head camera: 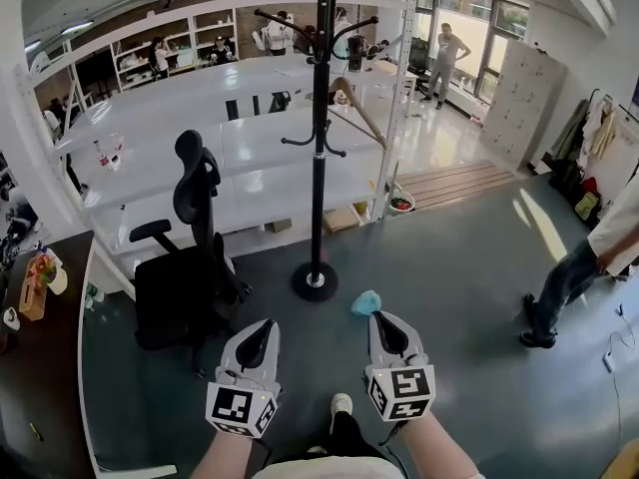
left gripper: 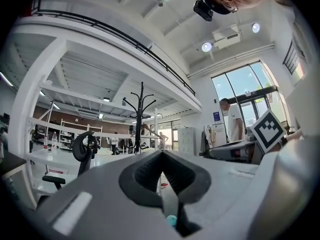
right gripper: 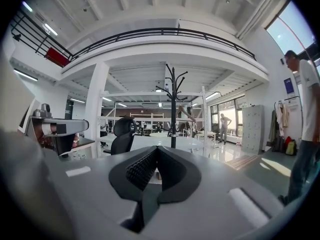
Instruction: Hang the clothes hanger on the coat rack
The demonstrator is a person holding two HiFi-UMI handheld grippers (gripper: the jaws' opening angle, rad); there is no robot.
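Observation:
The black coat rack stands on its round base on the grey floor ahead of me. A wooden clothes hanger hangs at the pole's right side, off one of the arms. Both grippers are low in the head view, well short of the rack. My left gripper is shut with nothing in it, and so is my right gripper. In the left gripper view the rack rises beyond the closed jaws of the left gripper. The right gripper view shows the rack straight ahead of the right gripper.
A black office chair stands left of the rack. A small blue thing lies on the floor by the rack's base. A person stands at the right. White shelving runs behind the rack, and a dark desk is at far left.

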